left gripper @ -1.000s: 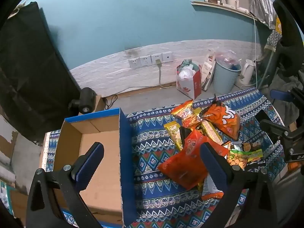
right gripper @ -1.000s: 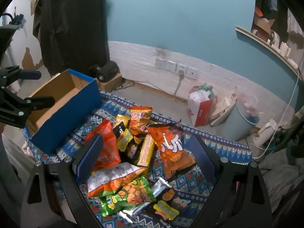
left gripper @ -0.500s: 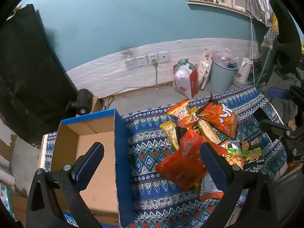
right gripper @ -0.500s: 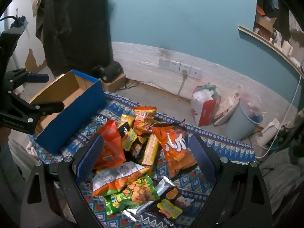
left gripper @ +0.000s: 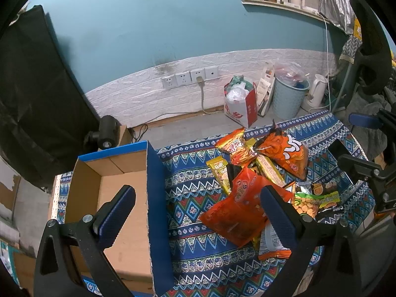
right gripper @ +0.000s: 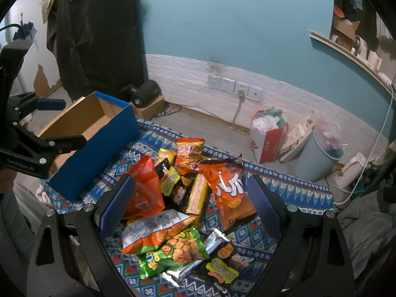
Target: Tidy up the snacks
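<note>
A heap of snacks (right gripper: 188, 198) lies on a table under a patterned cloth (left gripper: 193, 188), toward the table's right side. At the left end stands an open cardboard box (left gripper: 118, 198) with blue outer walls; nothing shows inside it. A strip of bare cloth separates the box from the heap.

In the heap, a red-orange bag (left gripper: 237, 212) lies nearest the box. Behind it lie a yellow packet (left gripper: 219, 173) and an orange packet (right gripper: 189, 151) toward the far edge. A large orange bag (right gripper: 227, 188) sits on the right of the heap, with a long yellow bar (right gripper: 196, 193) beside it. At the near edge lie a green bag (right gripper: 173, 250), a silver wrapper (right gripper: 210, 245) and a dark packet (right gripper: 222, 267).

The left gripper (left gripper: 198, 212) hovers over the seam between box and heap, jaws spread wide and holding nothing; the box's blue wall runs up between its fingers. The right gripper (right gripper: 190, 205) hangs above the heap, jaws likewise released and empty, framing most of the bags.

Beyond the far edge, on the floor, stand a red-and-white paper bag (right gripper: 267, 133), a pale blue bin (right gripper: 319, 156) and a white kettle (left gripper: 316, 91). Wall sockets (left gripper: 190, 79) sit on the white brick panel. A black cloth (right gripper: 99, 32) hangs behind the box, and a black device (left gripper: 106, 136) rests on a small carton there.
</note>
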